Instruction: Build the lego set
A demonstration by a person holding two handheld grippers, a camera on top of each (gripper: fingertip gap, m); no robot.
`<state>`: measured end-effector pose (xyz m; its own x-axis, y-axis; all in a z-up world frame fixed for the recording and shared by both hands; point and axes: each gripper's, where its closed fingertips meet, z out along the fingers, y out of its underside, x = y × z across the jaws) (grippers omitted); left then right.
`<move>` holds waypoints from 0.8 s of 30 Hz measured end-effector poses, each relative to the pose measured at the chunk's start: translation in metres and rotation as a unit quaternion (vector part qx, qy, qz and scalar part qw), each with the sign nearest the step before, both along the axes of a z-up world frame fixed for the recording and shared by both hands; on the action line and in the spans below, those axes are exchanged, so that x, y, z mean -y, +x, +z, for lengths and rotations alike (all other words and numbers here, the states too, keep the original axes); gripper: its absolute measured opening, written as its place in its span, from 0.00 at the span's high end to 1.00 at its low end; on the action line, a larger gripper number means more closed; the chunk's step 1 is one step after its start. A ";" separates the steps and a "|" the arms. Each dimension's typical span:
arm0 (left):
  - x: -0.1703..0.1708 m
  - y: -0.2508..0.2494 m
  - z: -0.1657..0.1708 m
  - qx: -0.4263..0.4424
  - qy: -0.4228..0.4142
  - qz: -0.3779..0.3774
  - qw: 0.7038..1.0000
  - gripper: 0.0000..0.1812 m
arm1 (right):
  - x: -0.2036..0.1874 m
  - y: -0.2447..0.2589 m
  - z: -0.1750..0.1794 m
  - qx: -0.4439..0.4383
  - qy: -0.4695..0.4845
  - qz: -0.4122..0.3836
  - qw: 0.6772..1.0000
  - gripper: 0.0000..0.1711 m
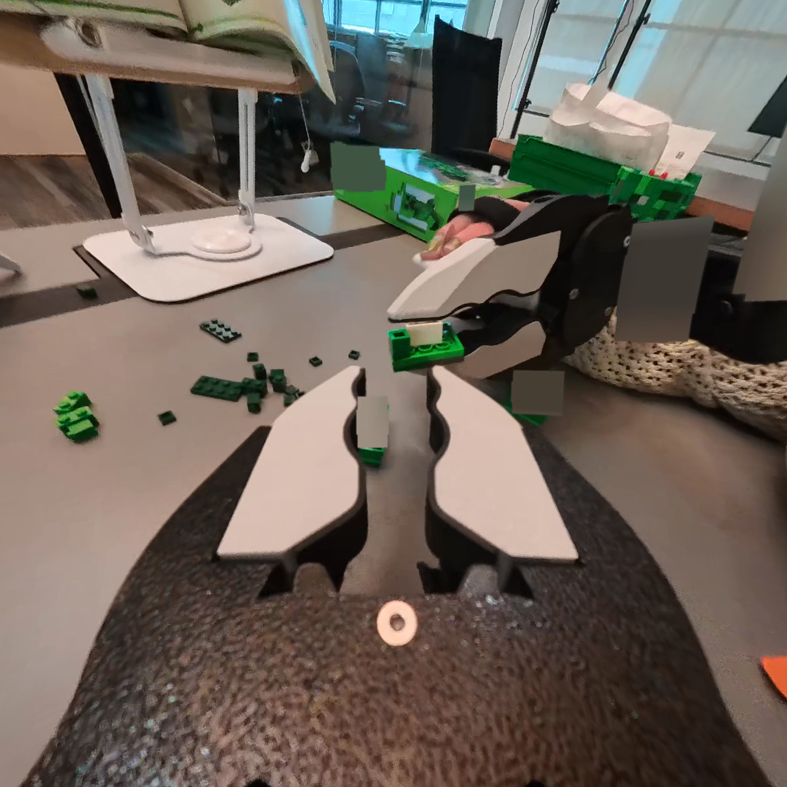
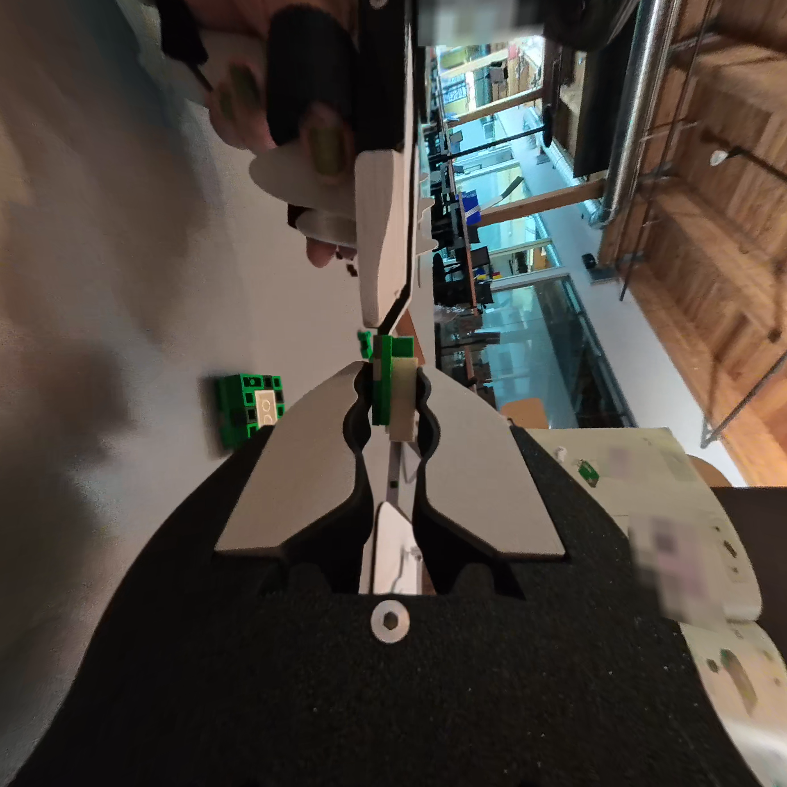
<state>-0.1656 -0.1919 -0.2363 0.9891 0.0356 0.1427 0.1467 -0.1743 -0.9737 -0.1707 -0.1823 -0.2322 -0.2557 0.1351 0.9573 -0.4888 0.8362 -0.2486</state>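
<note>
Landmark: the small green sub-assembly (image 1: 421, 347), a bright green plate carrying a cream piece and a green block, held up above the desk (image 1: 170, 489).
Right claw (image 2: 389, 394): clamped on the sub-assembly, one finger against the green plate, the other against the cream piece; rolled on its side in the right wrist view.
Left claw (image 1: 396, 377): fingers parted to a middling gap, nothing gripped; its tips sit just below and beside the sub-assembly.
Piece under left claw: a bright green brick (image 1: 371, 455) lies on the desk between the left fingers, partly hidden; I cannot tell whether it is touched.
Loose stock: dark green plates and small bricks (image 1: 249, 385) lie scattered on the desk, well left of the sub-assembly; two bright green clusters (image 1: 76, 416) lie farther left.
Other builds: a green and black block with a white tile (image 2: 249, 409) rests on the desk, near the sub-assembly.
Reference: an open instruction booklet on a white stand (image 1: 204, 251), behind and left of the sub-assembly.
Step in hand: judged as mid-assembly, the right side presenting the sub-assembly for its next piece.
Next move calls for: likely the left claw closing on a brick, lining studs up squarely, then pressing while the right side resists.
</note>
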 end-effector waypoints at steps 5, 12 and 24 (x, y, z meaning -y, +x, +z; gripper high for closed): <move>0.001 0.003 0.008 -0.047 0.015 0.004 0.999 0.90 | 0.004 0.004 -0.004 -0.013 0.023 0.015 1.000 0.89; 0.001 0.008 0.005 -0.056 0.003 -0.014 0.998 0.96 | 0.007 0.008 -0.006 -0.013 0.033 0.031 0.999 0.89; -0.001 0.012 -0.001 -0.030 -0.016 -0.032 0.999 0.95 | 0.010 0.011 -0.009 -0.010 0.042 0.043 0.998 0.89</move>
